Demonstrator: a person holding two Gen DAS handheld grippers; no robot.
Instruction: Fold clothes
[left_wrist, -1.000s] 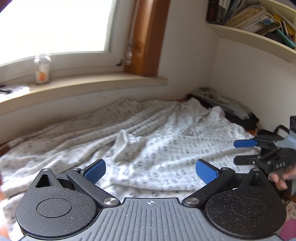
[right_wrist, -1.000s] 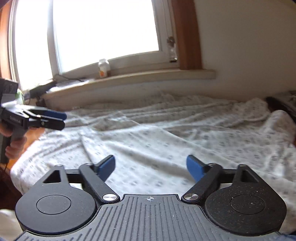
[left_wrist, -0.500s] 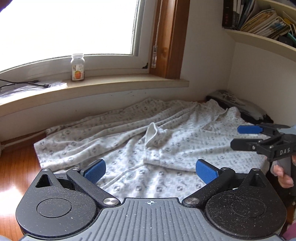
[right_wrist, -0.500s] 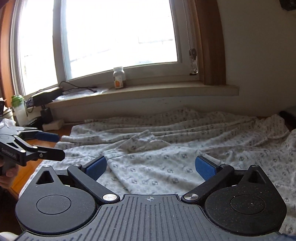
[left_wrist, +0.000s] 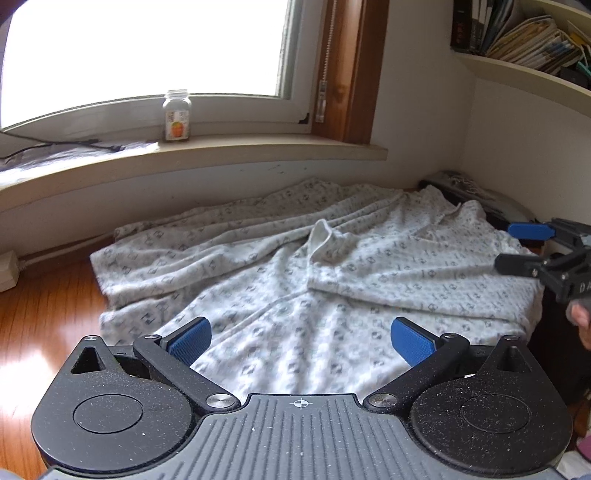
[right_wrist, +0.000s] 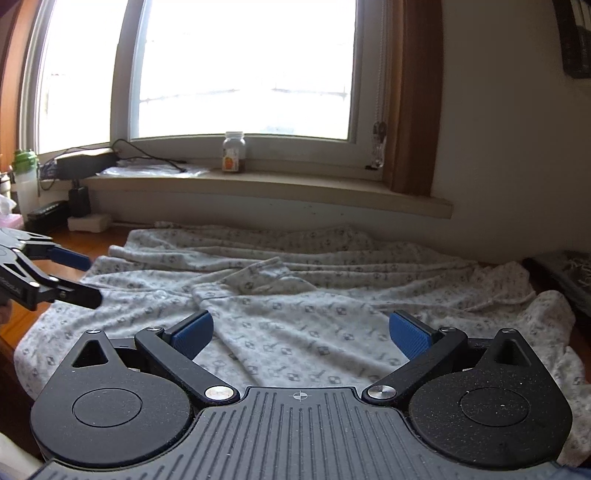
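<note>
Garment (left_wrist: 303, 280), one, white with a small grey print, spread rumpled over wooden surface (left_wrist: 48, 314) below windowsill (left_wrist: 221, 155). Kind of garment hard to tell: folds bury any sleeves, only a turned-up flap (left_wrist: 325, 240) near the middle. Near edge hidden behind gripper bodies in both views; right end running out of the right wrist frame.

Left gripper (left_wrist: 301, 336) above the near left part of the cloth, jaws wide apart, nothing between the blue pads (left_wrist: 190, 338), no contact with fabric. Right gripper (right_wrist: 301, 332) likewise spread to its widest, empty, over the near middle of the cloth. Each also seen from the other's camera, cut by the frame edge: right gripper at the right border of the left view, past the cloth's right end, with only a sliver of the holding hand (left_wrist: 581, 321); left gripper at the left border of the right view, over the cloth's left corner.

On the sill: one clear jar (left_wrist: 177, 116) with an orange label, label text unreadable; one black cable (right_wrist: 147, 155); pale sheets (right_wrist: 155, 170), number unclear. Far left in the right view: one green-capped bottle (right_wrist: 25, 181), partly cut off. Window (left_wrist: 147, 51) blown out white, nothing readable outside. Shelf of books (left_wrist: 535, 40) upper right, cropped, count not possible. Dark object (right_wrist: 565, 273) beyond the cloth's right end, indistinct.
</note>
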